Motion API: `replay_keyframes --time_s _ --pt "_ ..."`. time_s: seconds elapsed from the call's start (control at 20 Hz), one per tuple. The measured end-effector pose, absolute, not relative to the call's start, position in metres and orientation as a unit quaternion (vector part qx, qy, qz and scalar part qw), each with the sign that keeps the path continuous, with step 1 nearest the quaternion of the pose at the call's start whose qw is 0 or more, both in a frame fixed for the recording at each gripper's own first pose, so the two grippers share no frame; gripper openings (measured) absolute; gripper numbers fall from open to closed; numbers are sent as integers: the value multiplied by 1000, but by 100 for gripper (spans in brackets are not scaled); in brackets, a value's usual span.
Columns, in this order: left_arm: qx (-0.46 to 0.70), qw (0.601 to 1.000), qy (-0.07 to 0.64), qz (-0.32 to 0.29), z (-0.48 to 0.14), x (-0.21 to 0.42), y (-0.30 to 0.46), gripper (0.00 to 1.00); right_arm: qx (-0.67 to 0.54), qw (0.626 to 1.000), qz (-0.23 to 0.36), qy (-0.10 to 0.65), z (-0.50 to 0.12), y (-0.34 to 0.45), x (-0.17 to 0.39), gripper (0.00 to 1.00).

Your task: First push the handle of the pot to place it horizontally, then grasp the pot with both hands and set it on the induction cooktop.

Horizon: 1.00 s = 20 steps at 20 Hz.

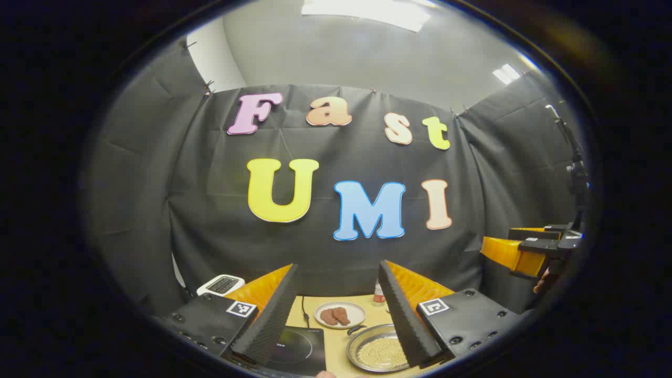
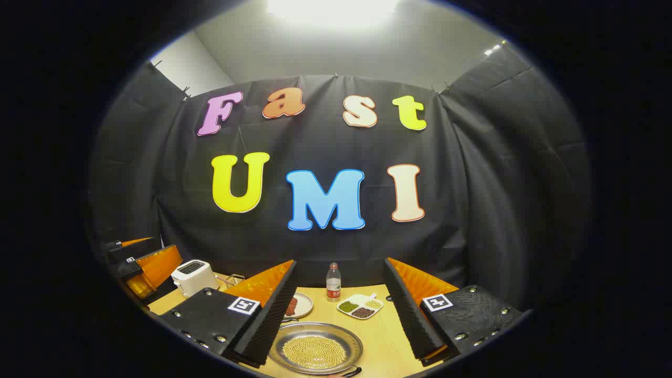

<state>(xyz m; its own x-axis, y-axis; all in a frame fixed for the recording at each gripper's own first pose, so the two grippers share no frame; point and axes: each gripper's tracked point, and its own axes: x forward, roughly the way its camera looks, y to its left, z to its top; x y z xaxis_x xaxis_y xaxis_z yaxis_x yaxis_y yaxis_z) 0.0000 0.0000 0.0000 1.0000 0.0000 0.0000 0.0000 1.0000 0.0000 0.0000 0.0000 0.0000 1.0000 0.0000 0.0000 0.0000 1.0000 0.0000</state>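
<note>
Both grippers, left (image 1: pixel 336 310) and right (image 2: pixel 338 310), hold fingers spread wide, gripping nothing, above the counter (image 2: pixel 383 336). Pot (image 2: pixel 317 347) of pale grains sits just right of the induction cooktop (image 1: pixel 296 349), its handle (image 2: pixel 350 371) at the near rim; handle's long axis unclear.

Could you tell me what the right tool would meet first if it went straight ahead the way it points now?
Probably the booth's black cloth wall: the right tool points above the table, over the pot and likely the bottle, though depth is unclear.

One pot (image 2: pixel 315 347), one cooktop (image 1: pixel 297 348), one toaster (image 2: pixel 193 276), one bottle (image 2: pixel 333 282), perhaps two plates (image 1: pixel 340 314).
</note>
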Motion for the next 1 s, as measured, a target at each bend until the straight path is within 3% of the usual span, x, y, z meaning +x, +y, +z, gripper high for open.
replay_keyframes --time_s 0.05,1.0 --pt "1 1000 0 -1 -1 2 0 97 1 1000 0 -1 1 0 -1 97" --pt "16 1000 11 -9 -10 -3 2 97 11 1000 3 24 -24 0 -6 97"
